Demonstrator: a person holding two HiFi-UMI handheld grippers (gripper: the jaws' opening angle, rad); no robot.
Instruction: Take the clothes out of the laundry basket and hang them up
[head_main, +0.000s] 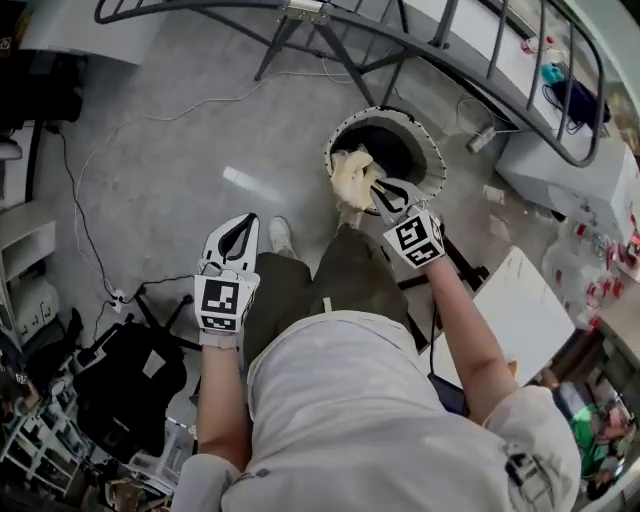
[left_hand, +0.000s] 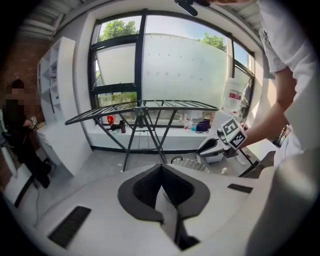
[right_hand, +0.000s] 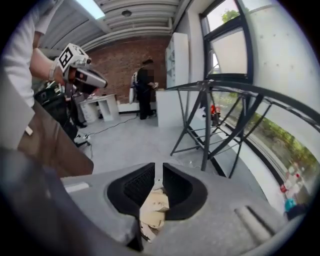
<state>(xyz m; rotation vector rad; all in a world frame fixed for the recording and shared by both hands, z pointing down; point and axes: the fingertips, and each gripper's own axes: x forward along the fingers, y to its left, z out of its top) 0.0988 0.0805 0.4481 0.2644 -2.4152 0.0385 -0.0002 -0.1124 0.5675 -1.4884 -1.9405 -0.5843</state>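
Head view looks steeply down on the round laundry basket (head_main: 400, 112), which stands on the grey floor (head_main: 180, 150) in front of the person's legs (head_main: 345, 275), near the feet of the drying rack (head_main: 420, 40). The basket's rim is white with small dark holes, and the inside is dark. One cream cloth (head_main: 352, 175) lies crumpled in it, heaped against the left side of the rim. It is soft, folded on itself and plain in colour. The right gripper (head_main: 375, 190) reaches into the basket, with its tips at this cloth. The left gripper (head_main: 238, 225) is held well apart from the basket, over the floor and just beside the person's white shoe (head_main: 281, 236).

Right gripper view gives what the head view cannot. The two jaws stand a little apart, with only a narrow gap, and the cream cloth is seen through this gap just below the tips. The pads do not press on it. This view also shows a brick wall (right_hand: 125, 55) and a person (right_hand: 145, 90) standing far back in the room.

Left gripper view shows its own jaws closed together with nothing between them. It shows the rack from the side, spread open in front of a big window (left_hand: 190, 65). The basket's rim is low before the rack, and the right gripper bends down to it.
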